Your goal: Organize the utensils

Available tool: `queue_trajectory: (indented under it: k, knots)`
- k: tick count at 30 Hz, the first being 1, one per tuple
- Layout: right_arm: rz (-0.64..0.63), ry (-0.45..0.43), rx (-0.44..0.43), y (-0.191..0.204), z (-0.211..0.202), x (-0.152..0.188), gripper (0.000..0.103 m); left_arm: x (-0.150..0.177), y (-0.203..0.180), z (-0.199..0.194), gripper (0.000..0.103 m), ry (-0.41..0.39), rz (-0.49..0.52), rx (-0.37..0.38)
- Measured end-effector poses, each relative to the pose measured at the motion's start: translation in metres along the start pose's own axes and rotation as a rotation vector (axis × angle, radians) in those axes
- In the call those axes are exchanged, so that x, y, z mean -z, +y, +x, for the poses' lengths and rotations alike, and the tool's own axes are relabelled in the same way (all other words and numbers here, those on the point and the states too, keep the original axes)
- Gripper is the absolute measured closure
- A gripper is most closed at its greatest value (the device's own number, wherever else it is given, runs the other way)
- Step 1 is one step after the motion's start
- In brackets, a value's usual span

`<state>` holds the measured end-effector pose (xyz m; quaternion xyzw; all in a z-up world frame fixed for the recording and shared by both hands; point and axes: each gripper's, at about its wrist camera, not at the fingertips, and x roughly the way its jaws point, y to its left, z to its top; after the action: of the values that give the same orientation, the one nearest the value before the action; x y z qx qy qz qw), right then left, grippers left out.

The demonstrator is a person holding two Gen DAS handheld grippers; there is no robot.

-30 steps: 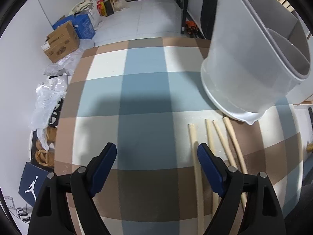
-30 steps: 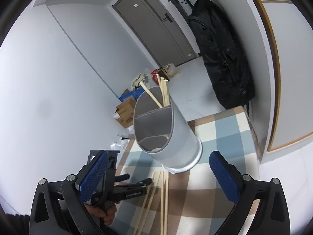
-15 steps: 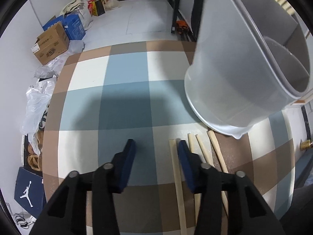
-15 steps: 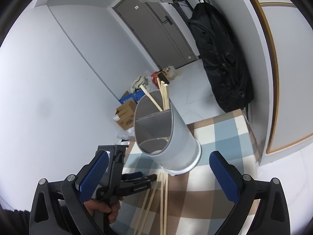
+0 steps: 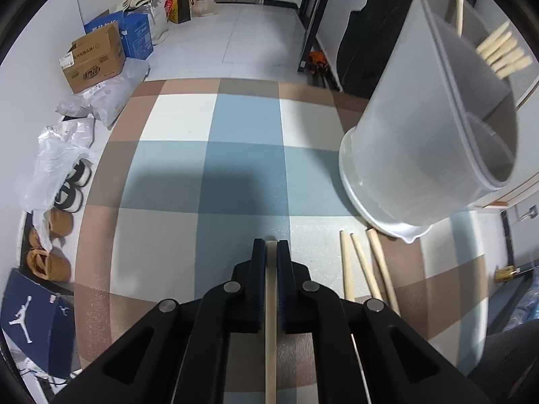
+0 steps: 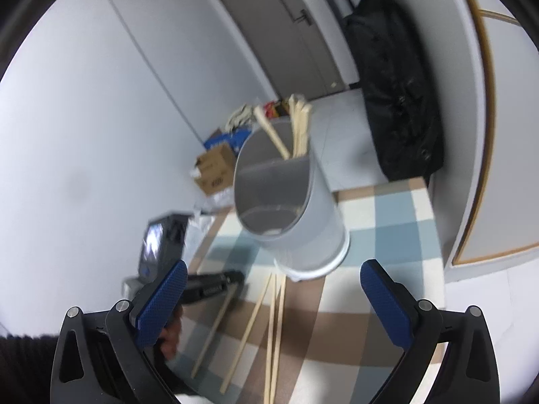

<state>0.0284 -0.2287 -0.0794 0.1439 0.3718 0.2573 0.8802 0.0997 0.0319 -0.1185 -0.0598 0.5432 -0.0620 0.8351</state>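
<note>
Jaws of the left gripper (image 5: pixel 271 252) pinch one wooden chopstick (image 5: pixel 270 320) lengthwise along their line, flat on the checked table (image 5: pixel 235 168), with the grey utensil holder (image 5: pixel 427 141) ahead-right, while the right gripper (image 6: pixel 273 298) hovers wide open, empty.

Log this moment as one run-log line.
left gripper: shut on chopstick | right gripper: open, holding nothing | holder: upright on checked tablecloth, chopsticks inside | three chopsticks lying loose beside holder

Left wrist view steeply down, right shallower; shared: holder (image 5: pixel 421 155), checked cloth (image 6: pixel 397 235).
</note>
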Motion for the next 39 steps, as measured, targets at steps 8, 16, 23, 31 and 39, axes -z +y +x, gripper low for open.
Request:
queue_trajectory:
  k: [8, 16, 23, 31, 39]
  knots:
    - [-0.065, 0.232, -0.018, 0.025, 0.056, 0.025, 0.026, -0.003, 0.016, -0.036, 0.101, -0.118, -0.091, 0.092]
    - [-0.054, 0.35, 0.026, 0.039, 0.118, 0.029, 0.052, -0.009, 0.039, -0.06, 0.101, -0.223, -0.141, 0.167]
    - [-0.107, 0.387, 0.091, 0.05, 0.158, 0.024, 0.063, -0.01, 0.055, -0.069, 0.101, -0.254, -0.16, 0.207]
    - [-0.083, 0.427, 0.22, 0.038, 0.181, 0.022, 0.073, -0.012, 0.068, -0.077, 0.101, -0.274, -0.203, 0.237]
    - [-0.124, 0.427, 0.265, 0.045, 0.194, 0.014, 0.08, -0.012, 0.066, -0.084, 0.101, -0.3, -0.186, 0.237]
